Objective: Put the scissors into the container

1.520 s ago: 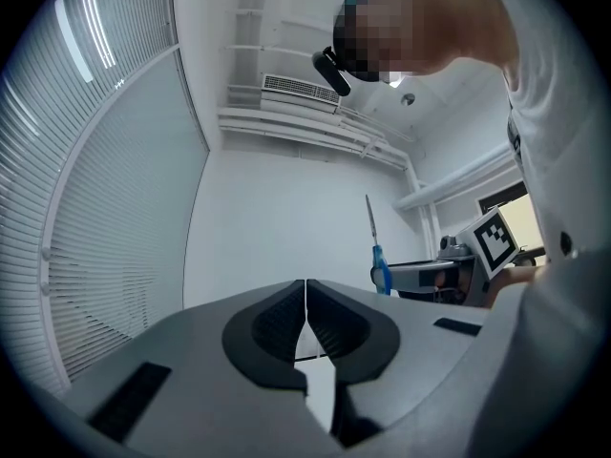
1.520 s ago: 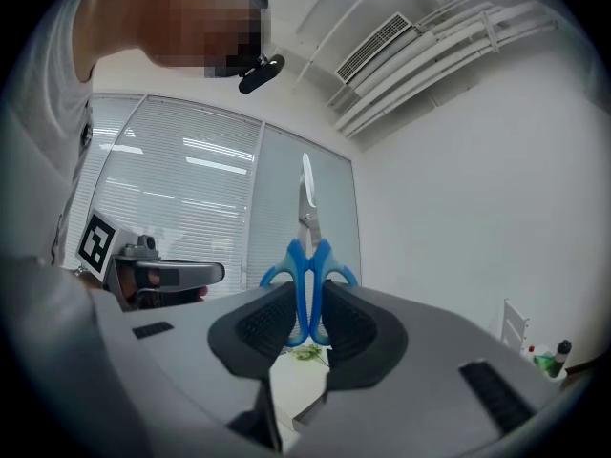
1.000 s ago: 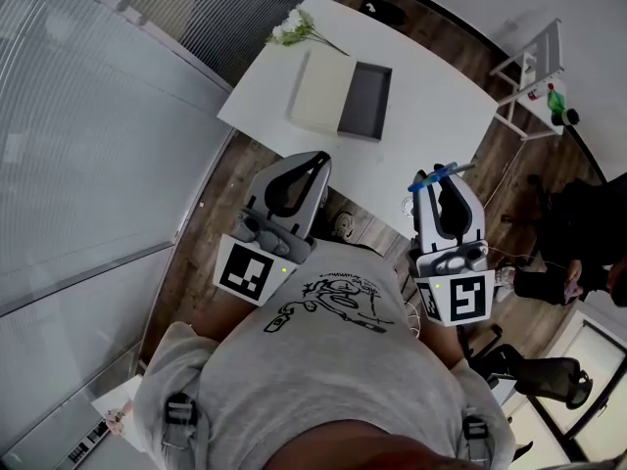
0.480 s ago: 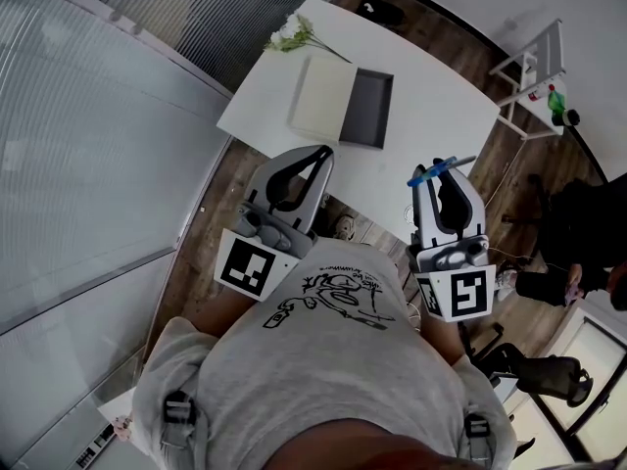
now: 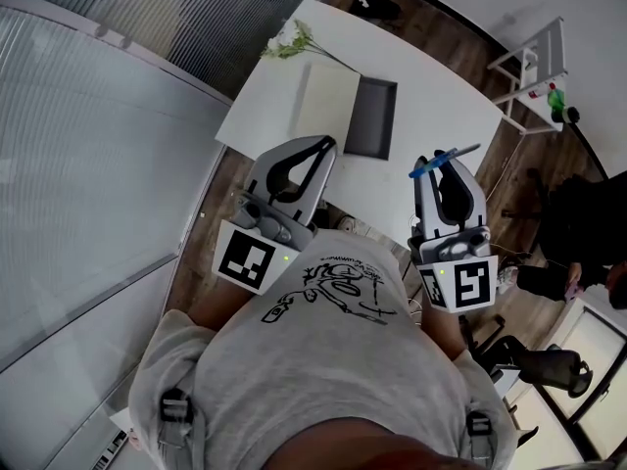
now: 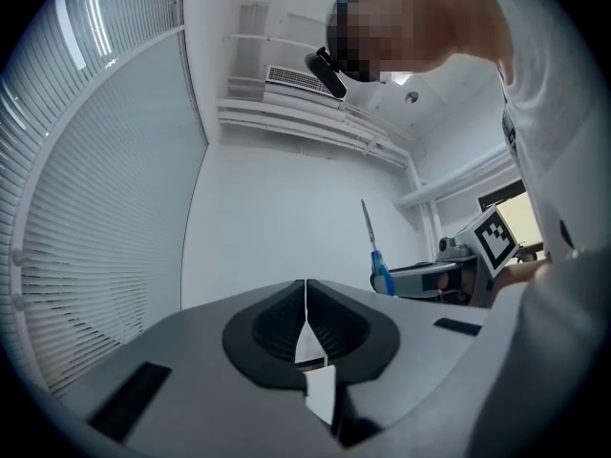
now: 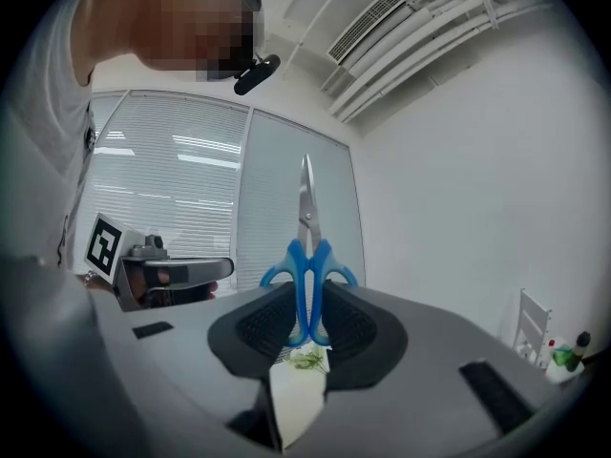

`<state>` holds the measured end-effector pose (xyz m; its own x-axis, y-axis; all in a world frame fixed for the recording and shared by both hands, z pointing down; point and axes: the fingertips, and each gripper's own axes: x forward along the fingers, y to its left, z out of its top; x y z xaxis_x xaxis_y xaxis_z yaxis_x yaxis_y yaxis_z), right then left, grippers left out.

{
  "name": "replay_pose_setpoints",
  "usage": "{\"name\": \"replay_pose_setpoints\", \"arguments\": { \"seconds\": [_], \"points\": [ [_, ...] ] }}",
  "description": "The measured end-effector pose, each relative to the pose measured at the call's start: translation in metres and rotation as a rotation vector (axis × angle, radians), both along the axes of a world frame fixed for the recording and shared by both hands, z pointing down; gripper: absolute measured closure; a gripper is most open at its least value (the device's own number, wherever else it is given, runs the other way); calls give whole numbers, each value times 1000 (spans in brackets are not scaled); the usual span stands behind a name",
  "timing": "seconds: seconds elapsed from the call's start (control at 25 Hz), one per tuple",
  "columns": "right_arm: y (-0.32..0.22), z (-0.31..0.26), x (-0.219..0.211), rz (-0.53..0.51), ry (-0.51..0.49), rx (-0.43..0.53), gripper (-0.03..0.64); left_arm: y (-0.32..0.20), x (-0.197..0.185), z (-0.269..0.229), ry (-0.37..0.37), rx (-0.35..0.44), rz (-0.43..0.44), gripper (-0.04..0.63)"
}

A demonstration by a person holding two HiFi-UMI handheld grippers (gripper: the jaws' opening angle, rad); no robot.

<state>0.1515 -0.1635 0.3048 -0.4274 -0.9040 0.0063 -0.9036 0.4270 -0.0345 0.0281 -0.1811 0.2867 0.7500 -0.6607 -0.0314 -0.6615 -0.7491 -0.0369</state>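
Blue-handled scissors [image 7: 307, 256] stand with their blades up between the jaws of my right gripper [image 7: 307, 299], which is shut on the handles. In the head view the scissors [image 5: 431, 166] lie crosswise at the tip of that right gripper [image 5: 441, 162], over the near edge of the white table [image 5: 441, 96]. The container [image 5: 372, 117] is a dark grey open box on the table, with a cream panel [image 5: 328, 104] lying against its left side. My left gripper [image 5: 326, 145] hangs left of the right one, shut and empty; its tips meet [image 6: 305, 284].
White flowers [image 5: 289, 39] lie at the table's far left corner and a dark object [image 5: 377, 8] at its far end. A white rack with bottles [image 5: 549, 91] stands at the right, above a black chair [image 5: 578, 228]. A glass wall with blinds runs along the left.
Both grippers have moved forward towards the table, the right one still holding the scissors. The table and box sit nearer in the head view.
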Motion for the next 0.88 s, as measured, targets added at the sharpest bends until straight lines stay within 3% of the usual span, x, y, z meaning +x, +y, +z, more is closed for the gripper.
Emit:
{"name": "replay_pose_setpoints", "arguments": {
  "seconds": [0.32,0.88],
  "points": [
    [-29,18,-14,24,26,-49,525,-29,-13,3,8,-6,35,574],
    [-64,98,-20,70,59,-224,526,-48,-25,0,26,-5,71,574]
  ]
}}
